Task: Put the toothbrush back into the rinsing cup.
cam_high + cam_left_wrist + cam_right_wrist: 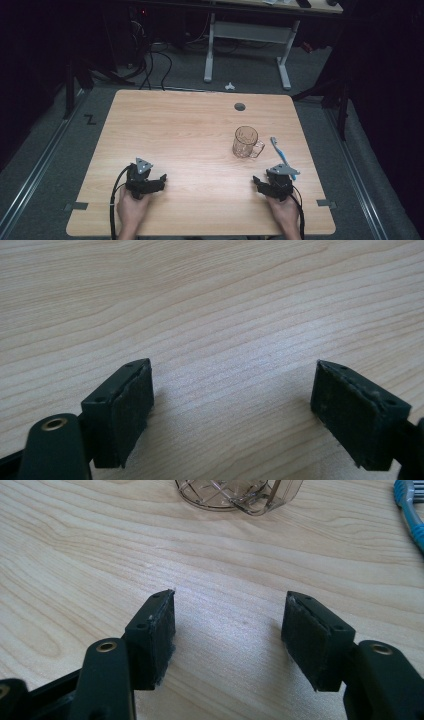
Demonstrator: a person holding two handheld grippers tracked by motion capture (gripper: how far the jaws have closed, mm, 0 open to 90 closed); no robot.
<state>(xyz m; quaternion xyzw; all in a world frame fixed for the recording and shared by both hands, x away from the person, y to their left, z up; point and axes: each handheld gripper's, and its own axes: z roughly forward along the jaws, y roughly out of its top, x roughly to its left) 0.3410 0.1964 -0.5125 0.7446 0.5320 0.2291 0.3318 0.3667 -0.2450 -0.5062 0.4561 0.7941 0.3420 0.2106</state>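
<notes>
- Bench (190, 150): light wood-grain rectangular top with a small round grommet hole (240, 106) near the far edge, right of centre.
- Clear faceted plastic mug with a side handle (246, 142): upright in the right half of the bench, about midway between the near and far edges; handle turned toward the right edge. In the right gripper view its base (235, 495) sits beyond the fingers, slightly to their left.
- Blue-and-white plastic toothbrush (283, 156): flat on the bench just right of the mug, apart from it; long axis runs from the far end, beside the mug's handle, diagonally toward the near right corner, where its near end lies under or right at the right gripper's grey plate.
- Right gripper (258, 181): hand-held near the near right corner, fingers (155, 635) spread wide, holding nothing, low over bare wood.
- Left gripper (161, 179): hand-held near the near edge, left of centre, fingers (125, 410) spread wide and empty over bare wood; well apart from both items.
- Key relation: the right gripper is much nearer to both; the toothbrush lies just beyond and right of its fingers. Judged: a grasp would need the fingers turned across the handle's diagonal axis.
</notes>
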